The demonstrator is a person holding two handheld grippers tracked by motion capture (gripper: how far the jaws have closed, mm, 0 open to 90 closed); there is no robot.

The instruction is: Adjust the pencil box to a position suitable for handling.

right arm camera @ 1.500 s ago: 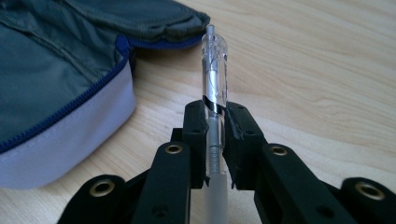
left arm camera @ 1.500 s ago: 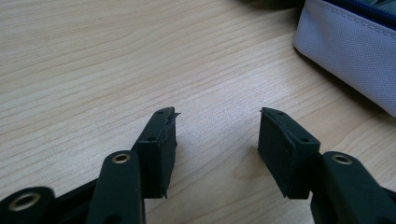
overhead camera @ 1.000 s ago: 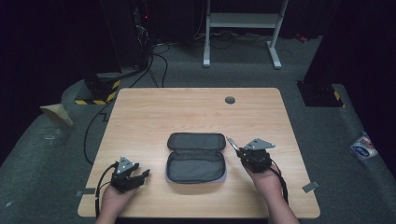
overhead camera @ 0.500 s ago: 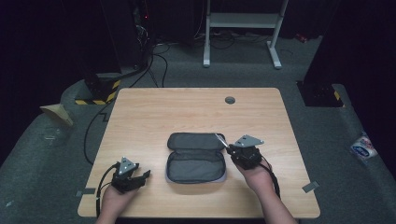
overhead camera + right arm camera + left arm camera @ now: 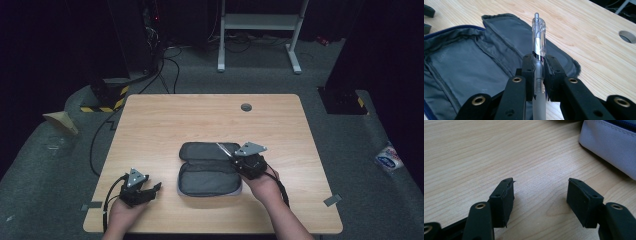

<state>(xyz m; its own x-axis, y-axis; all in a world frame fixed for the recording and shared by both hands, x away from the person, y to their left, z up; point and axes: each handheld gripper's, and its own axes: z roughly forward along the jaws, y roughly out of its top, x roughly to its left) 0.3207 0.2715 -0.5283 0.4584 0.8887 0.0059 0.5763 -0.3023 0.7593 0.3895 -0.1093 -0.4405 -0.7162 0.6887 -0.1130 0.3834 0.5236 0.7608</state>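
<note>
Pale wooden table (image 5: pixel 165 125) sits under your hands. Near you, your left gripper (image 5: pixel 540 192) has just been opening and holds nothing. Your right gripper (image 5: pixel 538 65) squeezes a clear plastic pen (image 5: pixel 538 37) over the open grey cloth pencil case (image 5: pixel 207 170). You have picked the pen up; I think you must now put it inside.

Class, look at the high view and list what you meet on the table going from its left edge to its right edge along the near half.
Left gripper, open → open grey pencil case → right gripper, shut on a clear pen at the case's right end → bare wooden table.
</note>
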